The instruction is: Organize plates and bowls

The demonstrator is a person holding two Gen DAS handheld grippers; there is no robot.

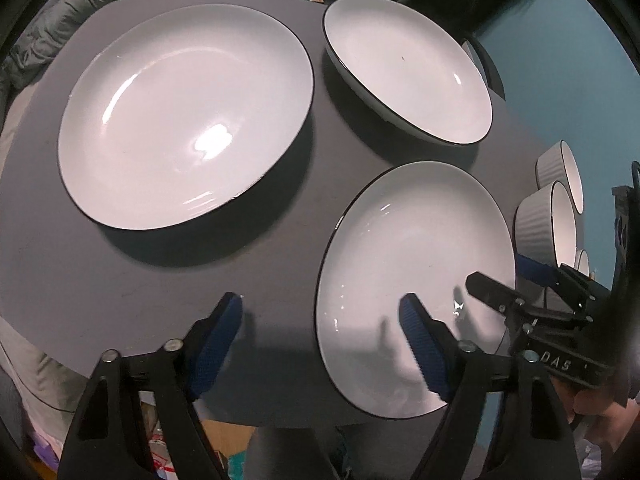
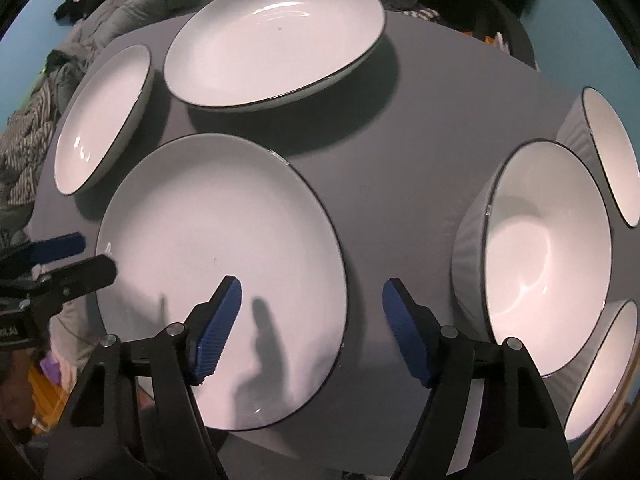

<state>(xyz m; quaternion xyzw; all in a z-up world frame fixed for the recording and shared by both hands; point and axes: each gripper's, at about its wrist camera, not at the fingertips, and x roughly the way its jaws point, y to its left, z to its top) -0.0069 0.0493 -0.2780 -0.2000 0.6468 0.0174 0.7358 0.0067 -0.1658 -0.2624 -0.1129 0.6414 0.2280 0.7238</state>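
Both grippers, left gripper (image 1: 322,310) and right gripper (image 2: 312,294), are hanging unclenched astride the near plate (image 1: 416,280), nine and three o'clock rims, where uneven squeezing is risking a tilt or slip.

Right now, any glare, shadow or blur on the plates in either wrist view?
Left wrist: bright glare on the big plate; the near plate sharp, shaded under the left gripper. Right wrist: gripper shadow on the near plate; its far rim slightly smeared; heavy fisheye bending at edges.
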